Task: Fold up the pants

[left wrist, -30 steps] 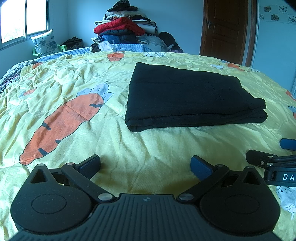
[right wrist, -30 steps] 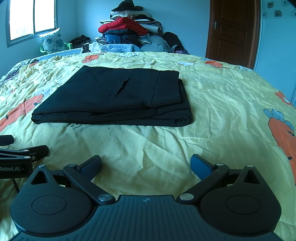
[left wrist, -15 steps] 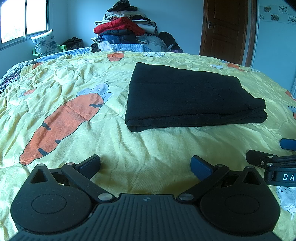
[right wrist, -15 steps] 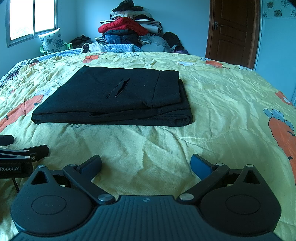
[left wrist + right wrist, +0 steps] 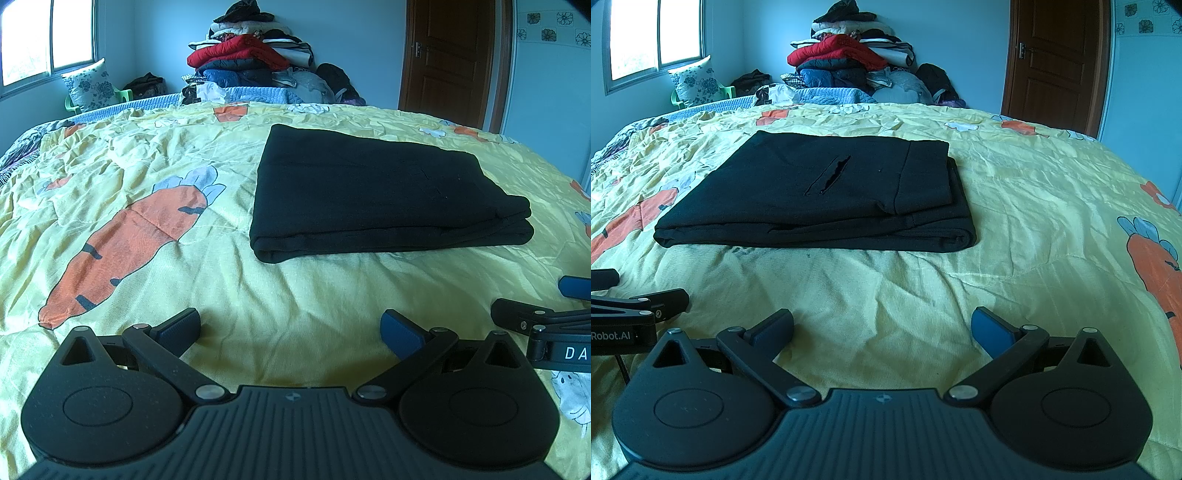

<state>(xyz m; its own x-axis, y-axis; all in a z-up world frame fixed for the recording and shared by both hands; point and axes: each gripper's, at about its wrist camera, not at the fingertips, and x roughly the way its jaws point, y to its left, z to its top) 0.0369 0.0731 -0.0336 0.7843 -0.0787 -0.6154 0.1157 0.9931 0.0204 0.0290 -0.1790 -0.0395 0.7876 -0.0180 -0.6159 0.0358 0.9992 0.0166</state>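
Observation:
Black pants [image 5: 373,192] lie folded into a flat rectangle on the yellow carrot-print bedspread [image 5: 147,177]. In the right wrist view the pants [image 5: 820,195] show a pocket slit on top and stacked layers at the right edge. My left gripper [image 5: 291,328] is open, low over the bedspread, a short way in front of the pants with nothing between its fingers. My right gripper [image 5: 882,328] is open too, likewise short of the pants. Each gripper shows at the edge of the other's view: the right one [image 5: 546,314], the left one [image 5: 639,299].
A tall pile of clothes and bedding [image 5: 251,70] stands at the far end of the bed. A brown door [image 5: 447,62] is at the back right, a window [image 5: 44,40] and a floral pillow [image 5: 92,86] at the back left. Bare bedspread [image 5: 1052,206] surrounds the pants.

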